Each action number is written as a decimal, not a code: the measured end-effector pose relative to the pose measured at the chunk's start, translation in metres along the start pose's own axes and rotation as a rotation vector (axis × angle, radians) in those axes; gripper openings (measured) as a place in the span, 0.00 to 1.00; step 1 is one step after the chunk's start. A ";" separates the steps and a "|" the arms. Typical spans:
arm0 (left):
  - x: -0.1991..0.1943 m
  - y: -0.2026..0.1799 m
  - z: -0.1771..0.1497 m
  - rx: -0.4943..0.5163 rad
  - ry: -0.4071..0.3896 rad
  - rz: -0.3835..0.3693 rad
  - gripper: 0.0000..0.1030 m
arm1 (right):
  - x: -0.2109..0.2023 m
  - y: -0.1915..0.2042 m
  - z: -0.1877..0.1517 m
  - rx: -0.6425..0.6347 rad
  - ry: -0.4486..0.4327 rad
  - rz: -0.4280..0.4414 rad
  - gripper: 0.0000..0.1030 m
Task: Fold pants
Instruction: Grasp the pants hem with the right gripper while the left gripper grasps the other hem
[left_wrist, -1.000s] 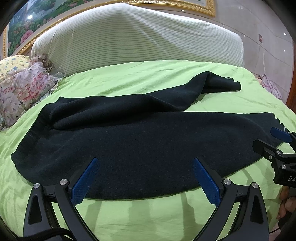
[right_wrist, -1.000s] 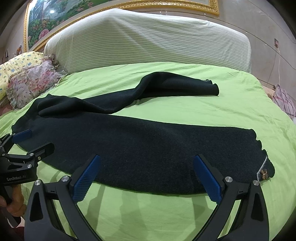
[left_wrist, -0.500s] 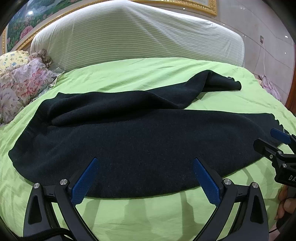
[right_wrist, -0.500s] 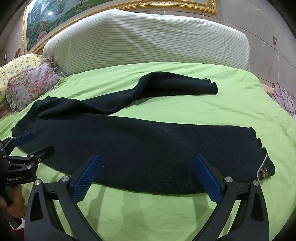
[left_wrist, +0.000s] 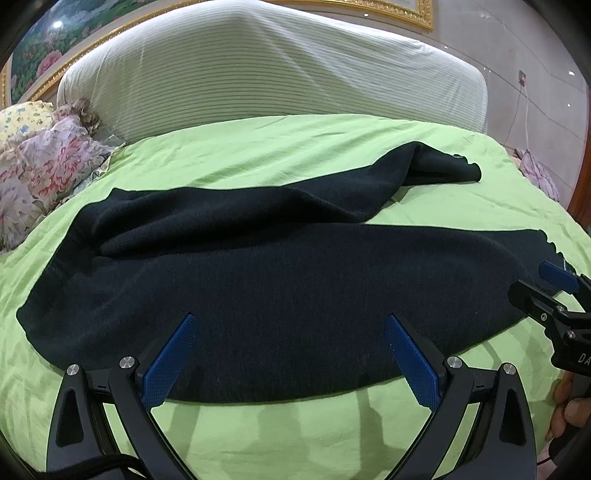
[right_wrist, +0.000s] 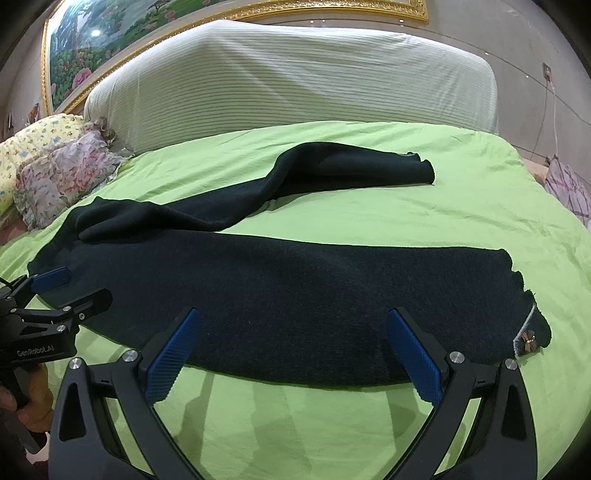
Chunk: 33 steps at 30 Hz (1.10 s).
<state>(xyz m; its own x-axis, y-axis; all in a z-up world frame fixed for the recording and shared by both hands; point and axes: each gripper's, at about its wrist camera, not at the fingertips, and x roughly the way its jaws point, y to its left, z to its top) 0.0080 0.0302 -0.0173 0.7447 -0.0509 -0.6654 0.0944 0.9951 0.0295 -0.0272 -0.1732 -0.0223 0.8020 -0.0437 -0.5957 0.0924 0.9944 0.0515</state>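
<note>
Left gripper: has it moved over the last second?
Yes. The left gripper has come forward over the pants: their near edge sits lower between its fingers, and the headboard looms larger.

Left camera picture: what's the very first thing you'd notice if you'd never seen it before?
The big black pants stand out first, spread across the bright green bedsheet, with one leg flat near the camera and the other wandering off toward the striped headboard. Next come the left tongs, wide open with blue pads right at the pants' near edge, and the flowery pillows piled at the far left.
</note>
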 end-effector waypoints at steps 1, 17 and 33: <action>0.001 0.000 0.002 0.003 0.004 0.005 0.98 | 0.000 -0.002 0.001 0.007 0.008 0.004 0.98; 0.029 -0.026 0.061 0.050 0.041 -0.044 0.98 | 0.005 -0.047 0.051 0.093 -0.011 0.017 0.98; 0.105 -0.090 0.135 0.167 0.108 -0.107 0.98 | 0.061 -0.143 0.161 0.213 0.028 0.056 0.98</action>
<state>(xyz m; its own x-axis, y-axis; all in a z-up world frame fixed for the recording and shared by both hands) 0.1666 -0.0760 0.0109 0.6502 -0.1372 -0.7473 0.2839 0.9562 0.0714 0.1034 -0.3331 0.0626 0.7930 0.0165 -0.6090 0.1734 0.9522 0.2517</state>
